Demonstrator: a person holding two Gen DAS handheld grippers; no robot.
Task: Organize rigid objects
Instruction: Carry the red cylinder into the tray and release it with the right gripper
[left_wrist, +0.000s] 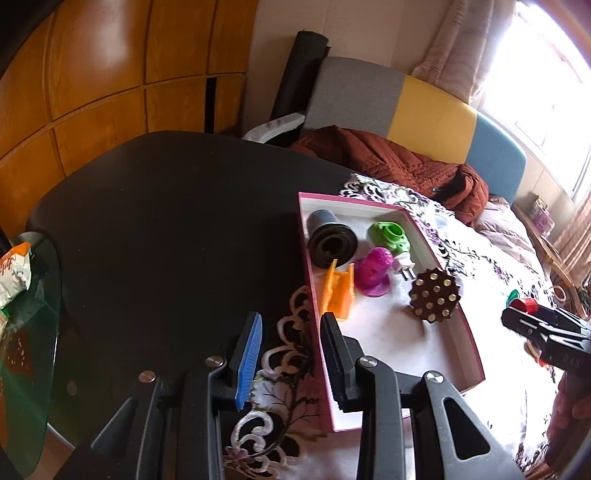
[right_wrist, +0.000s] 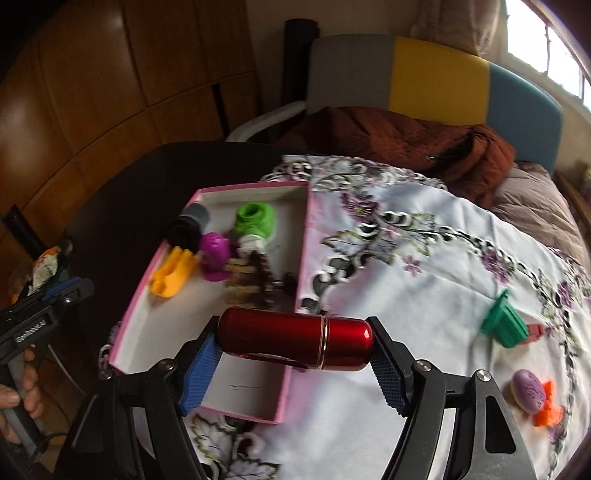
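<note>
**Red cylinder held end to end, near the pink box**

Left wrist view: left gripper (left_wrist: 291, 354) stands narrow w/ nothing between its pads, at the near left edge of the pink box (left_wrist: 466, 334). Right gripper (left_wrist: 532, 321) is right of the box.

Right wrist view: right gripper (right_wrist: 295, 354) clamps the red cylinder (right_wrist: 295, 341) by its two ends, above the box's near right corner. Glossy, stiff, prob. metal, so likely slippery; the rounded cap gives little contact. A hold across the body looks safer.
</note>
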